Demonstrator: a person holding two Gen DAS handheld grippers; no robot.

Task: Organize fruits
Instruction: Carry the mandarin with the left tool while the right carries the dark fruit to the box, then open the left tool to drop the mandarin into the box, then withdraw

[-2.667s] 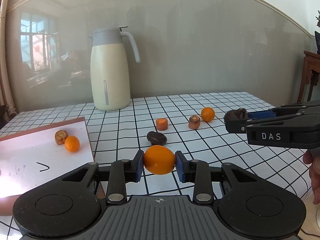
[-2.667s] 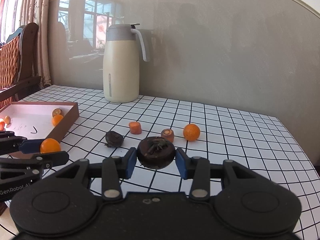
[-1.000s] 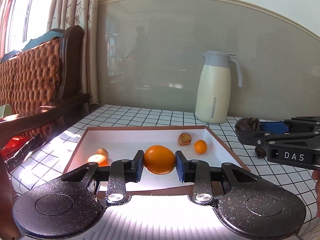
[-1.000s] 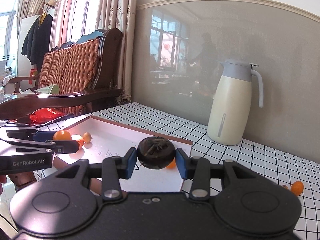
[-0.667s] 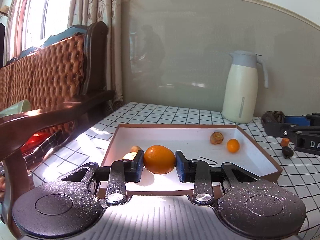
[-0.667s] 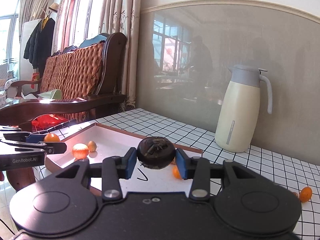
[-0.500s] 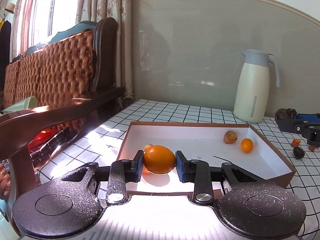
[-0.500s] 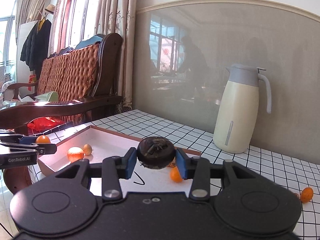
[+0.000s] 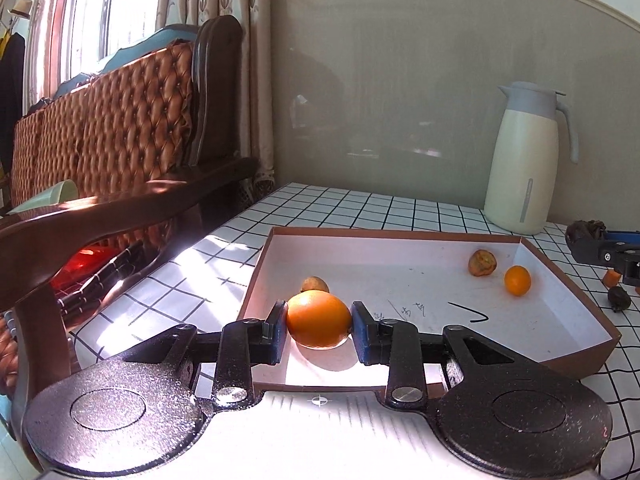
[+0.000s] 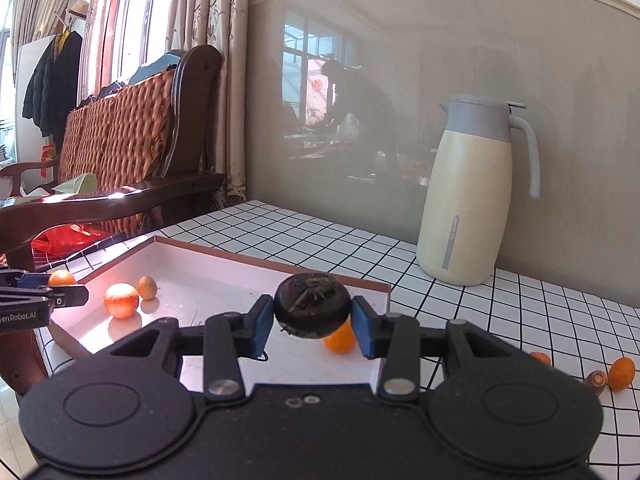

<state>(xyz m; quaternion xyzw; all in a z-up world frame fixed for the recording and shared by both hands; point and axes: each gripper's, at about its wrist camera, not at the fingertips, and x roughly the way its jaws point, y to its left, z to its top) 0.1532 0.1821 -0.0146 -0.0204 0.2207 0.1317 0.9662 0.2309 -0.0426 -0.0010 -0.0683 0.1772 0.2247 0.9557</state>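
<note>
Fingers of the left gripper clamp a round orange fruit low over the near-left corner of the shallow brown-rimmed white tray; the right gripper pinches a dark wrinkled round fruit above the tray's near edge. Several fruits lie inside already. A few pieces remain on the checked worktop beyond, so sorting looks partway done.

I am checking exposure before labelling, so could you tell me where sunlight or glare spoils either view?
Left wrist view: sun blows out the claw's deck below the orange and the near tray floor. Right wrist view: a window reflection glazes the wall; fisheye bends the table grid.
</note>
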